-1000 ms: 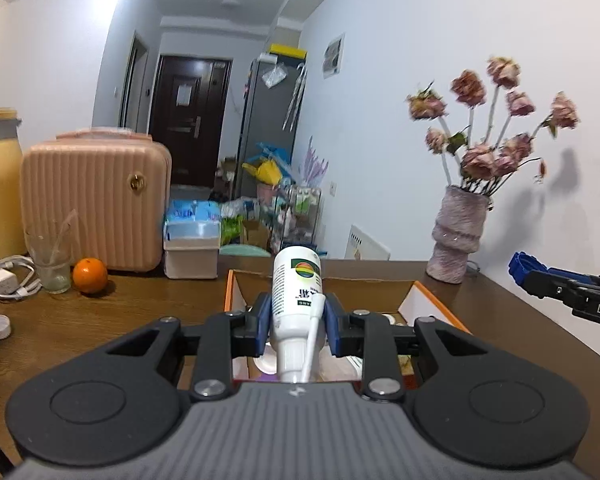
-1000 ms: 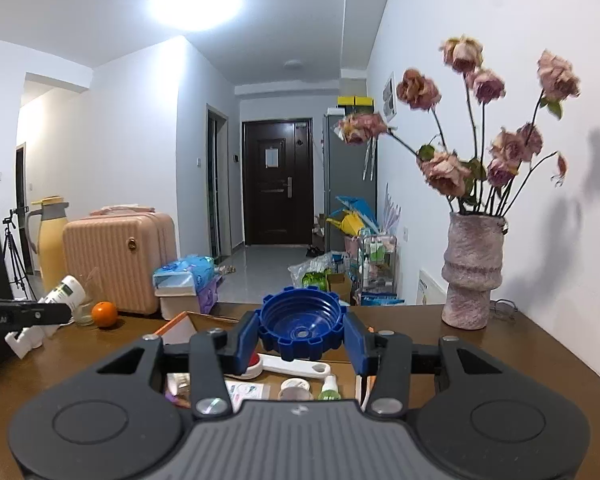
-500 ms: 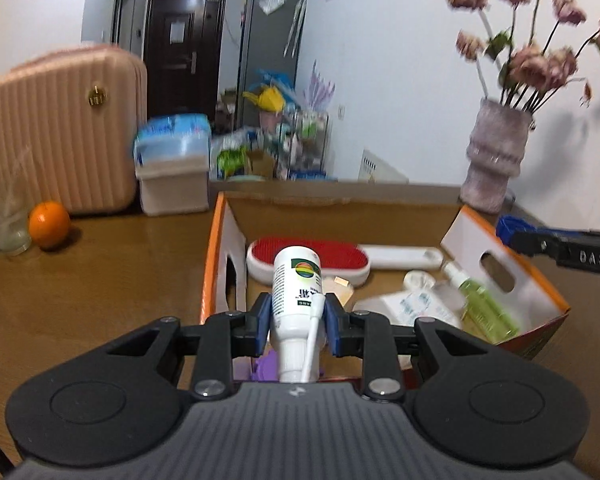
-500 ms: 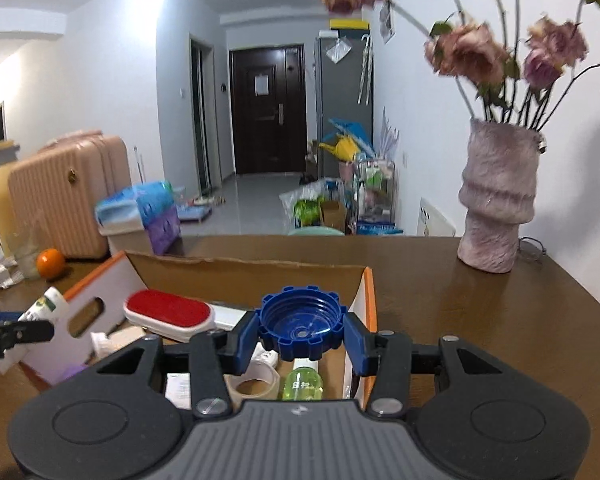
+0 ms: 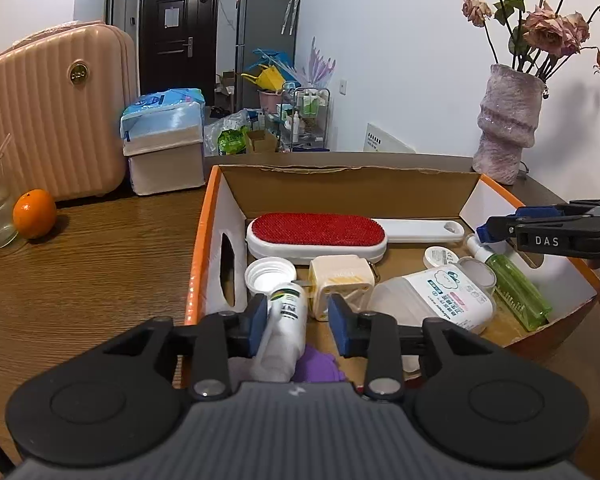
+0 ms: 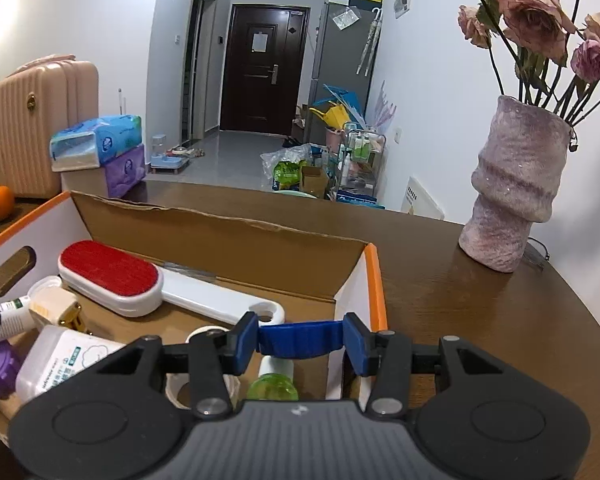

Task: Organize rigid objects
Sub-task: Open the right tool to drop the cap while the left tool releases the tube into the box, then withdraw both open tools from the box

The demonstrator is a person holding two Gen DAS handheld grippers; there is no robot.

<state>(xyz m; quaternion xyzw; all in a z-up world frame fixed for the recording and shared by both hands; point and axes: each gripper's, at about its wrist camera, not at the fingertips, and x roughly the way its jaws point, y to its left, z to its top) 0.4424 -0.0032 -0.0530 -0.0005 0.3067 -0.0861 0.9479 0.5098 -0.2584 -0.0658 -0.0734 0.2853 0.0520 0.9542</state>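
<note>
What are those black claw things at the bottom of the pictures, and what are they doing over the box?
They are two grabbing tools, one in each of a person's hands; there is no robot. Each carries a camera looking along its two fingers, so each picture is one tool's own view. Below them, on a brown wooden table, is an orange-edged cardboard box holding a red-faced white brush, a clear green bottle and other bits. The left gripper has just been opening its jaws: a white plastic tube sits loose between them, over the box. The right gripper pinches a round blue plastic cap, seen edge-on. An orange fruit and a rough pinkish vase stand outside the box.
</note>
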